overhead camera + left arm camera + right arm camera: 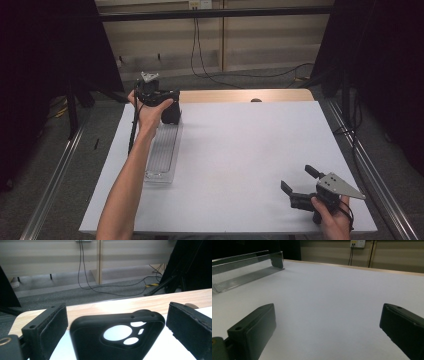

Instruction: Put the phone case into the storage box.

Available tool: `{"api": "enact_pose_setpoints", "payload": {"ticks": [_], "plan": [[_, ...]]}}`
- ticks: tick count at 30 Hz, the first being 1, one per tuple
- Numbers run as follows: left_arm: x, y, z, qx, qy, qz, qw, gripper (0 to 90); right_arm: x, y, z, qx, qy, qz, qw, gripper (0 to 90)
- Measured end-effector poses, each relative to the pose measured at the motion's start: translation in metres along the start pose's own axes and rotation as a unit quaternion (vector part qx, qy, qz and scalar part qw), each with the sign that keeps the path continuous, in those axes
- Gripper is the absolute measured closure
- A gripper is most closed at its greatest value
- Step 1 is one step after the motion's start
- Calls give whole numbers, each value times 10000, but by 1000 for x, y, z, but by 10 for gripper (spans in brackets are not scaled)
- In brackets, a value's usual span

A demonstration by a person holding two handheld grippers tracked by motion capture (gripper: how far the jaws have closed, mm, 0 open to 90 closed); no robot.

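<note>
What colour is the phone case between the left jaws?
Black phone case; clearest in the left gripper view.

On the white-covered table (240, 165), the left gripper (167, 107) hangs over the far end of a long clear ribbed plastic tray (162, 152); the right gripper (297, 181), jaws apart, rests near the front right corner.

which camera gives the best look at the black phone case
The left gripper view: the black phone case stands close up between the open jaws, its camera cutouts plain. In the high view it is a small dark shape at the far end of the clear tray, partly behind the left gripper.
</note>
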State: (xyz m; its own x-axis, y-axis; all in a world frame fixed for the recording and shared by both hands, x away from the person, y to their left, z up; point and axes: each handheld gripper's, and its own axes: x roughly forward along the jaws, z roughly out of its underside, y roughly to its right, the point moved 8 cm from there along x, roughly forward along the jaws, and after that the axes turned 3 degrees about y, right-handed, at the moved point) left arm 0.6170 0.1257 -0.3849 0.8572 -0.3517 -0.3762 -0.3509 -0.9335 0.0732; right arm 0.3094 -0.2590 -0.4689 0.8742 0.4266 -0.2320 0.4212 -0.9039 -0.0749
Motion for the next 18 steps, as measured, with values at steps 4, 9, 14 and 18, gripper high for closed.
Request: {"api": "enact_pose_setpoints", "payload": {"ticks": [4, 9, 14, 18], "plan": [[-3, -1, -4, -51, 124, 108, 9999, 26, 0, 0, 0, -10, -3, 8, 10000, 1], [-7, -2, -11, -47, 305, 183, 9994, 23, 0, 0, 0, -12, 4, 5, 10000, 1], [-11, -3, -14, 11, 348, 278, 9990, 22, 0, 0, 0, -10, 5, 9, 10000, 1], [-16, -3, -18, 7, 461, 357, 9983, 21, 0, 0, 0, -6, -1, 20, 10000, 1]]}}
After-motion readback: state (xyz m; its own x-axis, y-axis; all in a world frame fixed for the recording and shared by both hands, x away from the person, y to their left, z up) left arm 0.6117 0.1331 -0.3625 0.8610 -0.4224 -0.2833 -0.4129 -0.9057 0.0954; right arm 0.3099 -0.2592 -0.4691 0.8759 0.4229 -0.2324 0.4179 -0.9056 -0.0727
